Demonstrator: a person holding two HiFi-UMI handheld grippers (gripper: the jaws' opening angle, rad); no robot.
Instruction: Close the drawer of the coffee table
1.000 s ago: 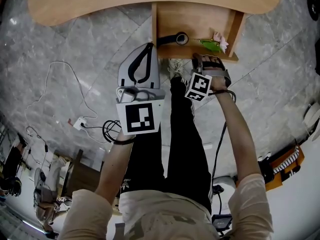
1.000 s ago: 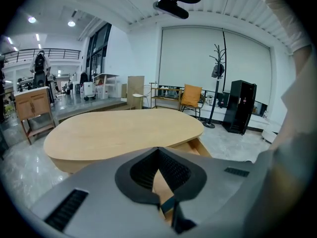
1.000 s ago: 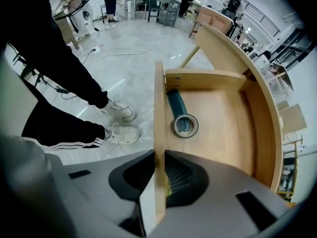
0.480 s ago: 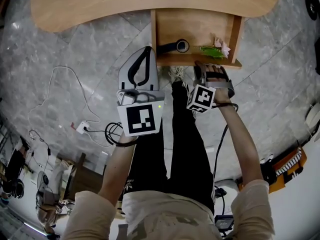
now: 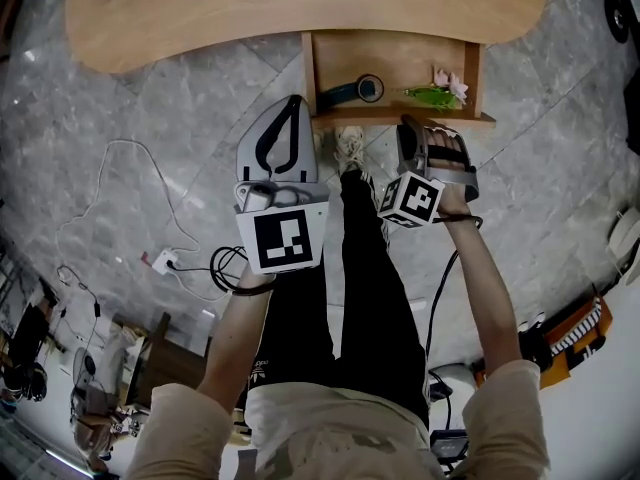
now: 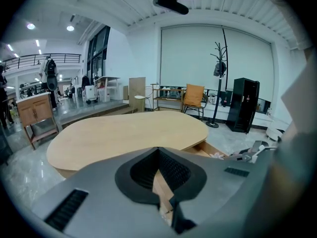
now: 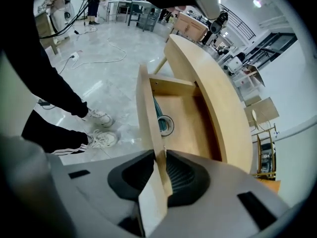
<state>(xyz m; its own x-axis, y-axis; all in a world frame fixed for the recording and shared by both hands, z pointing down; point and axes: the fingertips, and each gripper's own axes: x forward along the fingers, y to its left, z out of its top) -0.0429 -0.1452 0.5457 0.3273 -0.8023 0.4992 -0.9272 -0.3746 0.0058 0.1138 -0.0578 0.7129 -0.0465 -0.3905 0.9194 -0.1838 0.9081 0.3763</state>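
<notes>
The light wooden coffee table [image 5: 300, 8] lies at the top of the head view, its drawer [image 5: 395, 58] pulled out towards me. Inside lie a roll of tape [image 5: 367, 89] and a pink flower with a green stem [image 5: 440, 90]. My right gripper [image 5: 415, 128] points down at the drawer's front panel [image 7: 148, 118]. The panel's top edge is pinched between the pads, whose jaws are opening. My left gripper [image 5: 297, 98] hovers beside the drawer's left corner, shut and holding nothing. The left gripper view shows the tabletop [image 6: 124, 133] beyond the meeting tips.
My legs and white shoes [image 5: 350, 146] stand right in front of the drawer. A white power strip with its cable [image 5: 160, 261] lies on the grey marble floor at the left. Chairs, a coat stand [image 6: 218, 83] and a black cabinet [image 6: 245, 105] stand beyond the table.
The drawer has slid a little way in under the tabletop. My right gripper stayed on the front panel and rose. The left gripper barely moved.
</notes>
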